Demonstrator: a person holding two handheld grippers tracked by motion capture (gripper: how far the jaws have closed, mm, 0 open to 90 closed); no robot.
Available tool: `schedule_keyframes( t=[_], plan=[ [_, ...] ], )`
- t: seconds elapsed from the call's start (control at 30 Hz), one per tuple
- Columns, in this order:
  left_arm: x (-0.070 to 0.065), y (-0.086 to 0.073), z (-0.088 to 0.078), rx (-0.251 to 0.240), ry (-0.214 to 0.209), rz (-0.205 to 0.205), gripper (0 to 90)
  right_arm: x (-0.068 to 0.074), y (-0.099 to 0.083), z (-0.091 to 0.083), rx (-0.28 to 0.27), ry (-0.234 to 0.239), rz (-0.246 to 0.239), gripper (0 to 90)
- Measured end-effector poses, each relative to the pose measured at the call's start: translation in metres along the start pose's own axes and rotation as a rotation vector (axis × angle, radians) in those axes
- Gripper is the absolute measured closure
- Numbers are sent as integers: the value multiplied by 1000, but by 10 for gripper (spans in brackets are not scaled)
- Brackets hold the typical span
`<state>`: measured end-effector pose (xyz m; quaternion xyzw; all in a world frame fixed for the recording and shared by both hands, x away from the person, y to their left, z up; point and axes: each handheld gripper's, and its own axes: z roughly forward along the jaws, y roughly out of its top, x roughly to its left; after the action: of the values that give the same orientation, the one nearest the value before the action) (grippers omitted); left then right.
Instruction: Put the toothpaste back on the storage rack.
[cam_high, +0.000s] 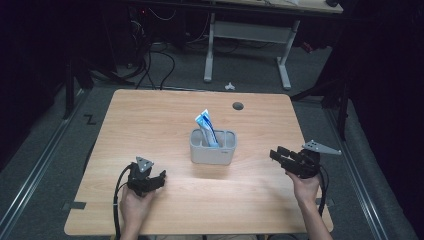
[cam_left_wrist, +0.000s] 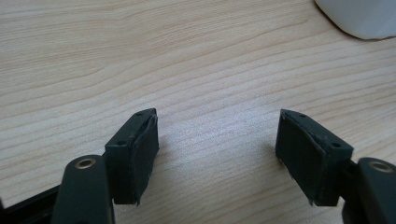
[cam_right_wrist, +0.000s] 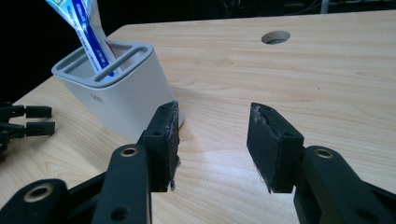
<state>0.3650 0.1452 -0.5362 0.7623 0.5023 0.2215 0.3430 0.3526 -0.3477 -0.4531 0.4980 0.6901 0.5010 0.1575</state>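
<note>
A grey slotted holder stands at the middle of the wooden table, with a blue and white toothpaste tube leaning out of it. My left gripper rests low at the front left, open, with bare wood between its pads. My right gripper is at the front right, pointing left toward the holder, open with nothing between its jaws. The tube sticks up from a slot. In the left gripper view the holder's base shows at the top right.
A round cable hole sits near the table's far edge. A white desk frame and cables lie on the floor beyond. Bare tabletop surrounds the holder on all sides.
</note>
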Motion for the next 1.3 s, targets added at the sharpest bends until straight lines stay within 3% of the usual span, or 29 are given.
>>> schedule_keyframes(
  t=[0.6, 1.3],
  plan=[
    [0, 0, 0, 0, 0, 0, 305, -1, -18, 12, 50, -24, -9, 537],
    [0, 0, 0, 0, 0, 0, 305, -3, -36, 29, 114, -83, -35, 535]
  ],
)
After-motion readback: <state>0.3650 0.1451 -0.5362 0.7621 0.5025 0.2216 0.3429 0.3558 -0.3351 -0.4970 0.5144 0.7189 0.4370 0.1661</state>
